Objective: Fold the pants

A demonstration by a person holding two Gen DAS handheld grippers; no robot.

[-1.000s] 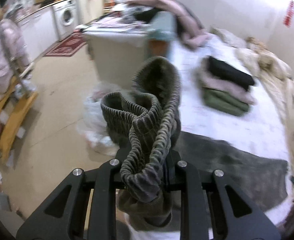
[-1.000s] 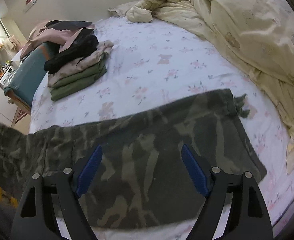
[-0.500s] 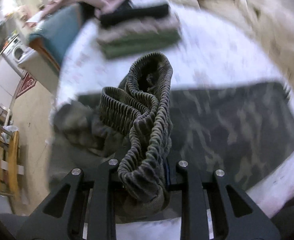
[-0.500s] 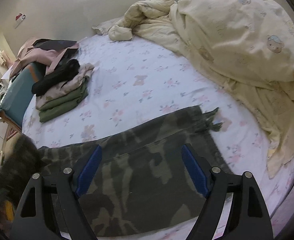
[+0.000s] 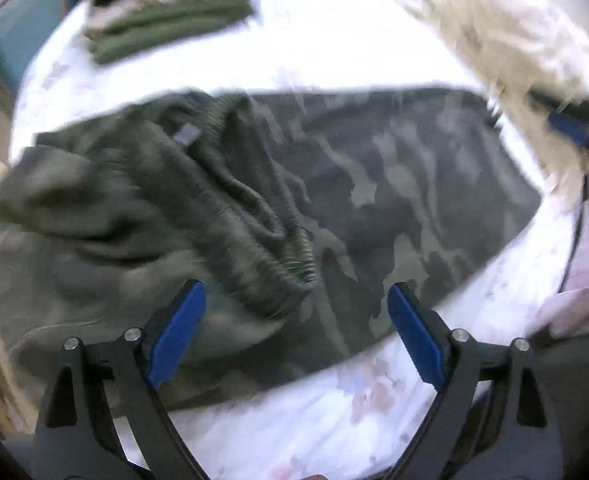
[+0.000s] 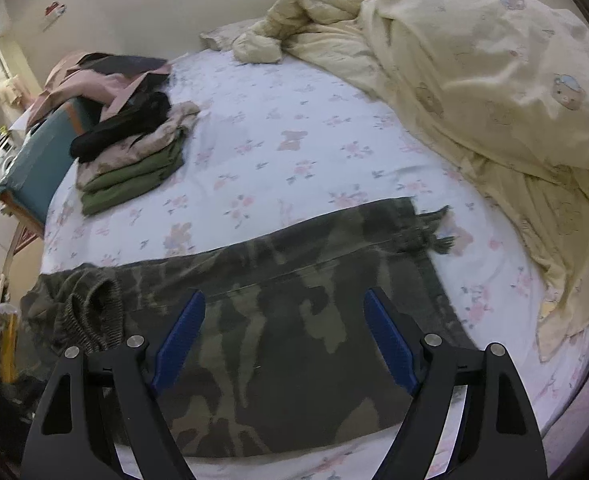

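Note:
Camouflage pants (image 6: pixel 294 320) lie across the near edge of the bed, legs flat to the right, frayed hems (image 6: pixel 434 232) at the far right. The ribbed waistband (image 5: pixel 254 216) lies crumpled on the left end, also seen in the right wrist view (image 6: pixel 94 312). My left gripper (image 5: pixel 294 328) is open and empty, just above the pants near the waistband. My right gripper (image 6: pixel 282 332) is open and empty above the legs; one of its blue pads (image 5: pixel 570 128) shows at the right of the left wrist view.
A stack of folded clothes (image 6: pixel 134 148) sits on the far left of the floral sheet (image 6: pixel 294 120). A cream duvet (image 6: pixel 494 80) is heaped along the right side. A teal-covered stand (image 6: pixel 34 164) with pink clothes stands beyond the bed's left edge.
My left gripper opened and let go of the waistband, which dropped onto the bed. The left gripper swung over the bed. The right gripper stayed open and drew back slightly.

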